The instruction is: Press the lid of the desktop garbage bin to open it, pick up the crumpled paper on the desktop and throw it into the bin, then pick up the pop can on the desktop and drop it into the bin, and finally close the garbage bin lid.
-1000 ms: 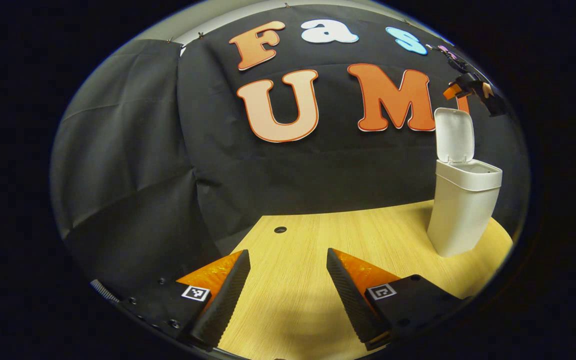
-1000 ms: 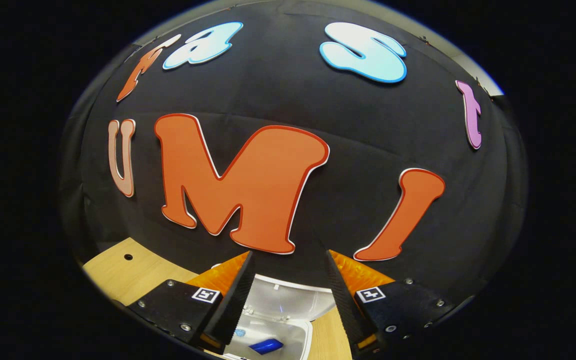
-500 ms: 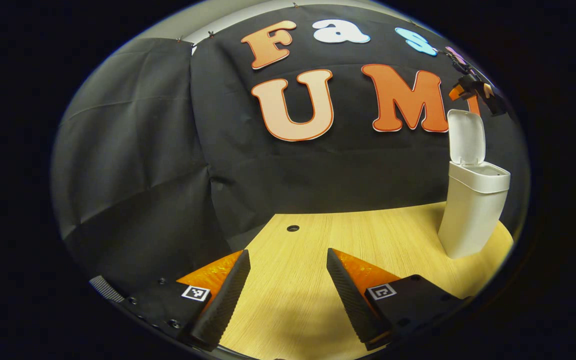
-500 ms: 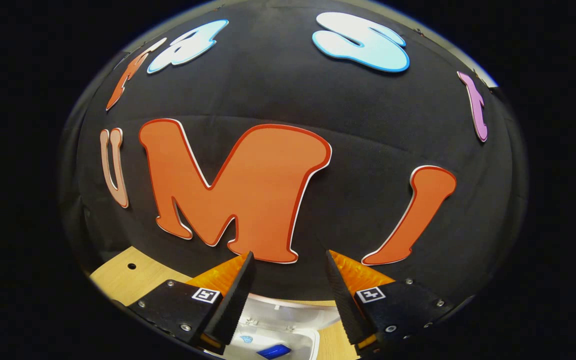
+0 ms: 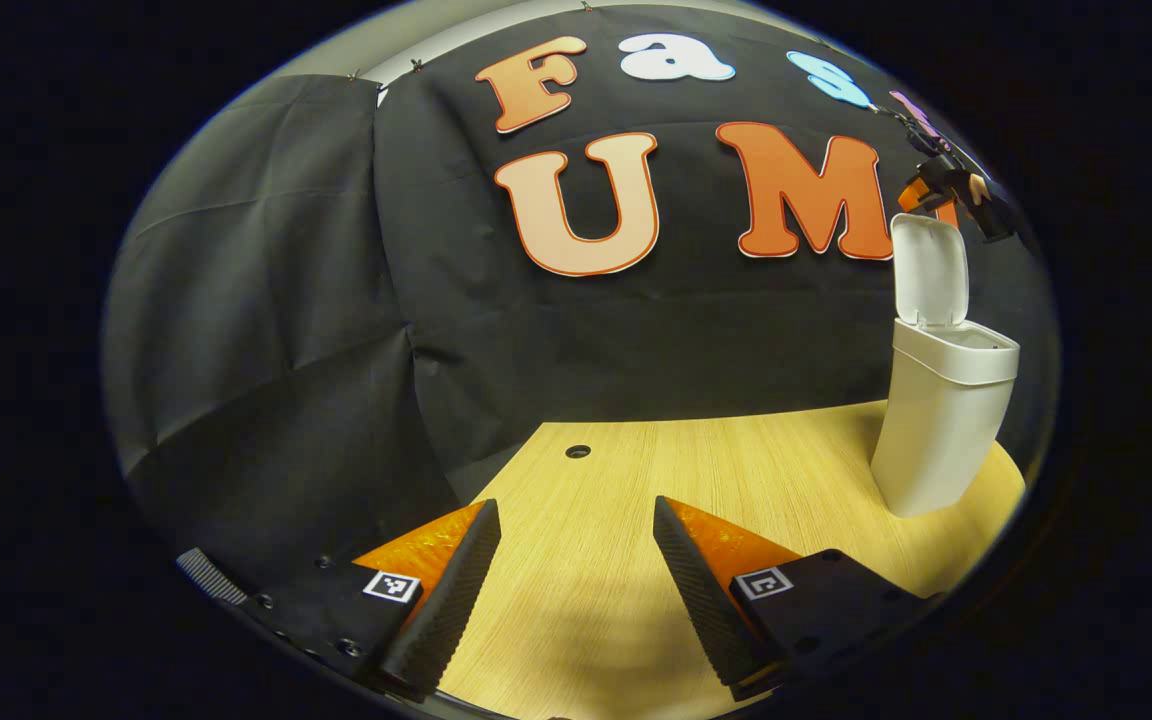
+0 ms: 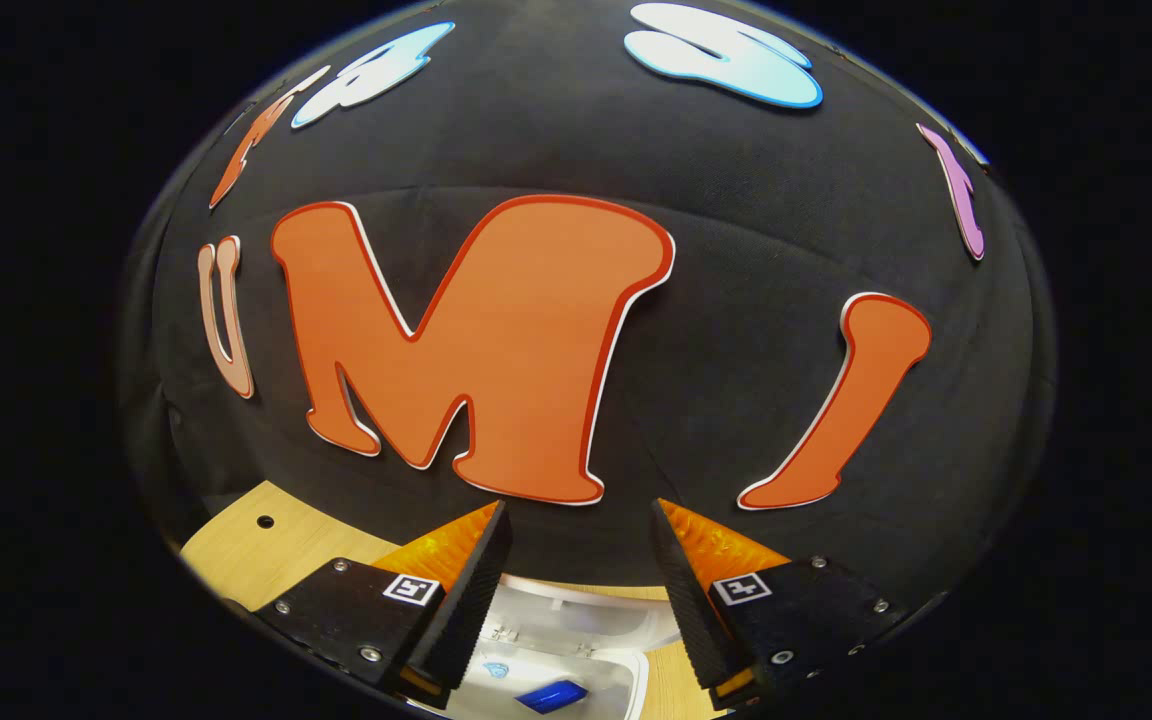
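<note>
smooth white bin, lid upright

The right tongs are covering much of the open bin, whose lower part is running off the picture's edge. Inside the bin, a blue object is showing too small to identify.

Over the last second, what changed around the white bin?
Little. The right gripper, open and empty, drifted slightly above the white plastic desktop bin, so less of the bin's inside shows between its fingers. The left gripper swung slightly, shifting the bin in its view. Unchanged: the hinged white lid up, a blue object inside, both grippers open.
</note>
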The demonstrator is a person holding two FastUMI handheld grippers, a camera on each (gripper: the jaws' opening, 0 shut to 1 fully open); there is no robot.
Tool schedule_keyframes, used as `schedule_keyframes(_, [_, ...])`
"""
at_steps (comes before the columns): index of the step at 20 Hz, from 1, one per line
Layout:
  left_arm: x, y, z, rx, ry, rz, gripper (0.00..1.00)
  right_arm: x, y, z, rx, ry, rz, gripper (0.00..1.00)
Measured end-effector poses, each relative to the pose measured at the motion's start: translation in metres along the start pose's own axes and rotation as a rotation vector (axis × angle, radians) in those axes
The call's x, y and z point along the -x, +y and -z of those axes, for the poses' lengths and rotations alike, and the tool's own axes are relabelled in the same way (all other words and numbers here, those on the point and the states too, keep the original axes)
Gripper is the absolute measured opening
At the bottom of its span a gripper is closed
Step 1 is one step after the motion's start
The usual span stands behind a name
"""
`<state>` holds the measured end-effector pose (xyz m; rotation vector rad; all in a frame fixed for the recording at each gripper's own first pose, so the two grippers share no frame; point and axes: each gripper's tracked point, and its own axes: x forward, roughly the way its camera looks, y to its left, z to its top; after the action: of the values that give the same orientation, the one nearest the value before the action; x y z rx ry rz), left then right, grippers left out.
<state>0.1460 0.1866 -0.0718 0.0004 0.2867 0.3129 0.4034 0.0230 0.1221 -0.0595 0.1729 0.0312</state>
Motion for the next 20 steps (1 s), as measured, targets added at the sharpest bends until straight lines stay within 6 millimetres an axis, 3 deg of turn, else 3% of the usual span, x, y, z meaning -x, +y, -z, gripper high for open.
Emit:
schedule_keyframes(6, [-0.006,-0.014,-0.006,-0.018,-0.004,0.029,0.98,0.009,0.004,0.012,-0.047,0.018,-0.033,0.84])
schedule_keyframes(13, [-0.017,-0.018,-0.011,-0.03,-0.02,0.05,0.98,0.037,0.013,0.025,-0.018,0.031,-0.041,0.84])
schedule_keyframes(20, [-0.027,-0.032,-0.011,-0.03,-0.021,0.094,0.98,0.058,0.023,0.066,-0.028,0.087,-0.062,0.83])
